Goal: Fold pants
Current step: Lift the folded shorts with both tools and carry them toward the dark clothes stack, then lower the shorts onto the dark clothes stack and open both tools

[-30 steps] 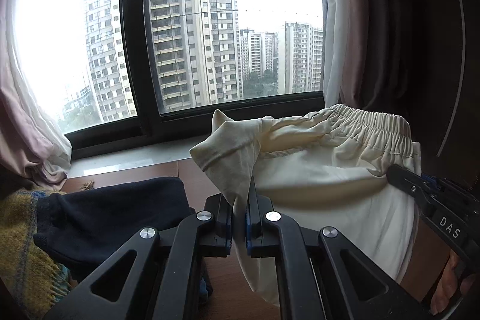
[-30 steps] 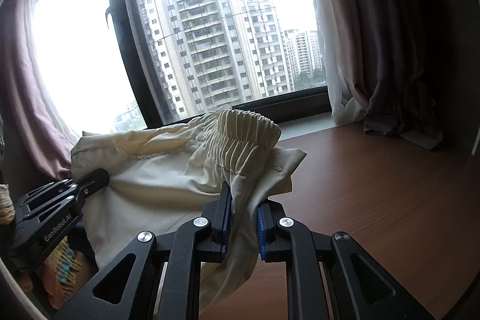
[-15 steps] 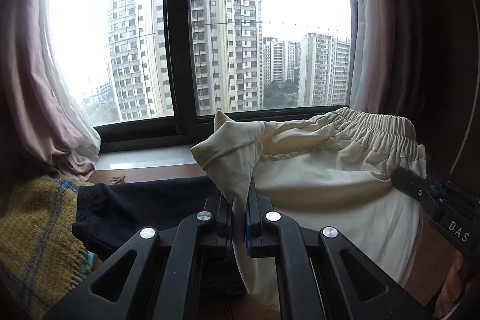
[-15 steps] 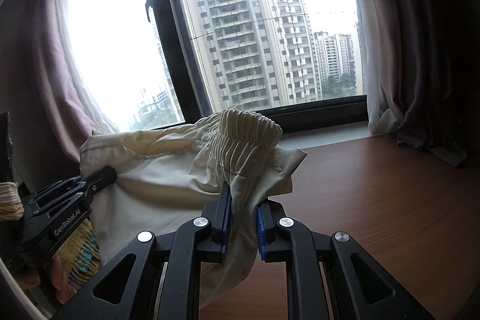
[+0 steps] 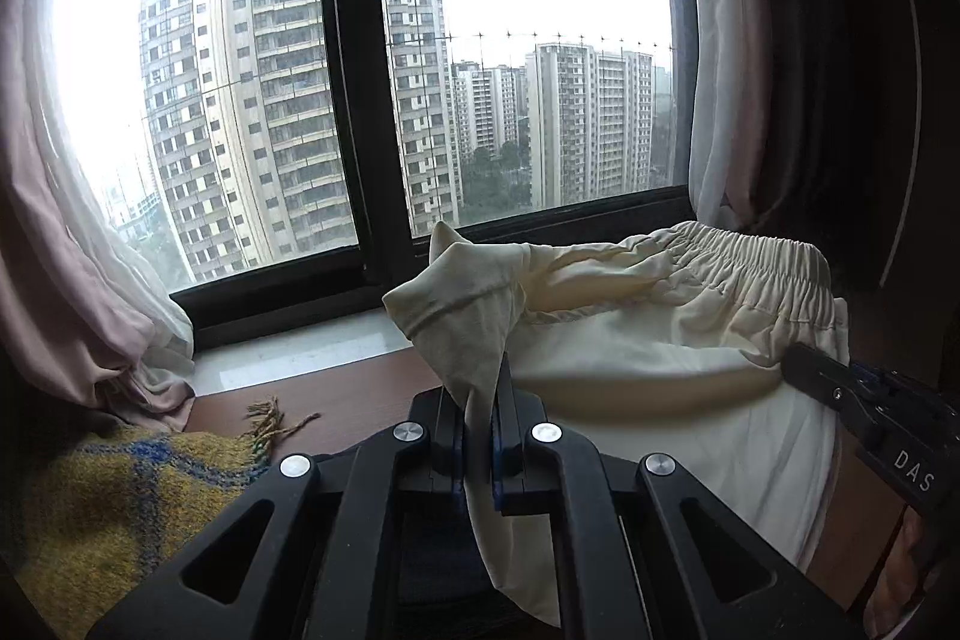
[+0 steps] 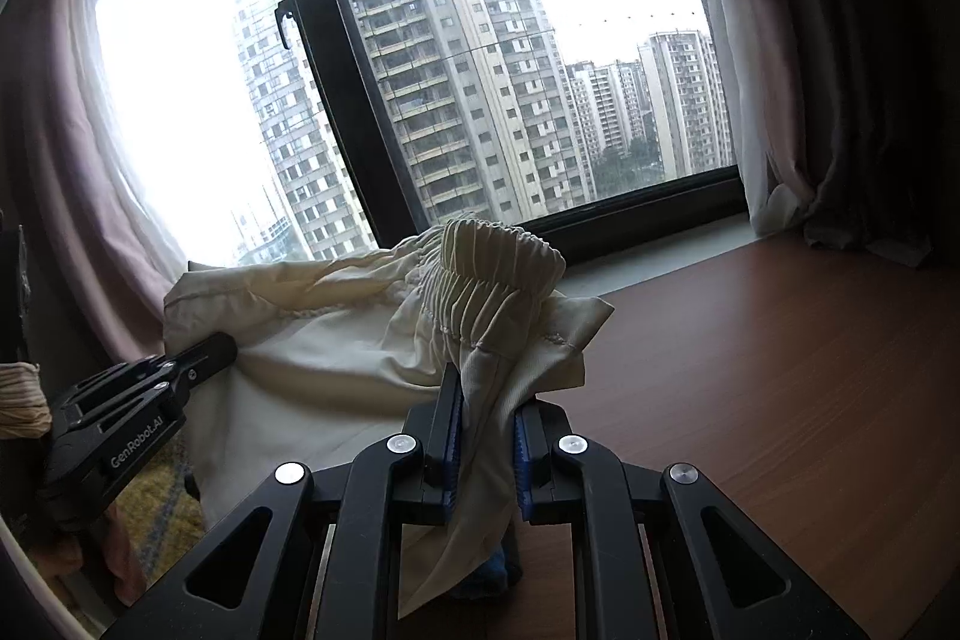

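Though clamped twice, pants (image 5: 660, 340) aloft.

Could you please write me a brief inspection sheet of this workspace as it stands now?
Surface: brown wooden tabletop, bare on the right side, running up to a pale windowsill.
Job's things: cream fabric pants with an elastic gathered waistband, held up between both grippers and sagging in the middle.
Clutter: yellow and blue plaid fringed blanket at the left; a dark garment below the left gripper.
Grippers: left gripper shut on a pants corner; right gripper shut on fabric just below the waistband.
Cables: nothing seen.
Surroundings: black-framed window facing high-rise towers; pinkish curtains on both sides.
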A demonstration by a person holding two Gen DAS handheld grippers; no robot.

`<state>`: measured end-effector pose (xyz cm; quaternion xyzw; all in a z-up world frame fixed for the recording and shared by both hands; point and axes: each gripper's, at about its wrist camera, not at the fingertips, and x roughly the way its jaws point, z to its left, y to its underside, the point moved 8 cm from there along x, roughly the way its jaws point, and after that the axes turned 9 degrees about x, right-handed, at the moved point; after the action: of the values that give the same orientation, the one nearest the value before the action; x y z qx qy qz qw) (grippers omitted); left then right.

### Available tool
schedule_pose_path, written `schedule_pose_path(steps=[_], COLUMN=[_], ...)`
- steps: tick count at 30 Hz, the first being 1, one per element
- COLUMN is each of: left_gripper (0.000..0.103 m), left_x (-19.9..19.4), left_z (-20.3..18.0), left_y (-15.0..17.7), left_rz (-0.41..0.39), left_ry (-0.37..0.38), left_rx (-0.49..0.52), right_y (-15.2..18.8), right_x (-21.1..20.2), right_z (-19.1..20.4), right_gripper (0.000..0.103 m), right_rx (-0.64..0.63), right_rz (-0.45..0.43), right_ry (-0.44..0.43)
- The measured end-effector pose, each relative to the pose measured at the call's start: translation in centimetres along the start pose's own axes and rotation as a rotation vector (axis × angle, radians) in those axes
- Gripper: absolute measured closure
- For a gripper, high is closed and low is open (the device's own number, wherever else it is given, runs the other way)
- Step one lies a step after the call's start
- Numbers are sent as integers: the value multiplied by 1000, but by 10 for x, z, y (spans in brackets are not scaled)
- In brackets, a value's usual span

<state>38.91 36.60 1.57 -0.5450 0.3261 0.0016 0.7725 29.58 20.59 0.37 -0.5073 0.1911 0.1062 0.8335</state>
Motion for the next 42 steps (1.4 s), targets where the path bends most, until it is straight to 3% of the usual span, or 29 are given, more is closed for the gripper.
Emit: schedule_pose_path(steps=[4,9,13,19,24,26,31,33,37,42], left_gripper=[95,95,95,95,94,88,81,77,71,71], left_x=[13,34,51,63,72,74,63,55,44,70], left_z=[26,46,49,42,43,49,57,61,78,77], left_y=[4,6,10,23,32,35,35,30,15,21], left_rz=[29,69,102,148,177,197,192,175,117,173], left_ry=[80,124,174,221,216,208,161,140,77,83], left_rx=[23,62,79,100,102,82,82,86,73,86], right_y=[14,28,43,64,75,76,64,52,38,41], right_x=[9,22,27,40,40,36,14,8,17,50], right_z=[25,46,62,53,44,42,30,30,36,28], right_gripper=[88,88,88,87,81,73,69,69,69,69], right_rx=[35,63,43,73,80,69,57,32,14,10], right_rz=[-13,-6,10,92,149,147,89,29,22,83], right_ry=[46,95,130,176,210,242,333,331,280,272])
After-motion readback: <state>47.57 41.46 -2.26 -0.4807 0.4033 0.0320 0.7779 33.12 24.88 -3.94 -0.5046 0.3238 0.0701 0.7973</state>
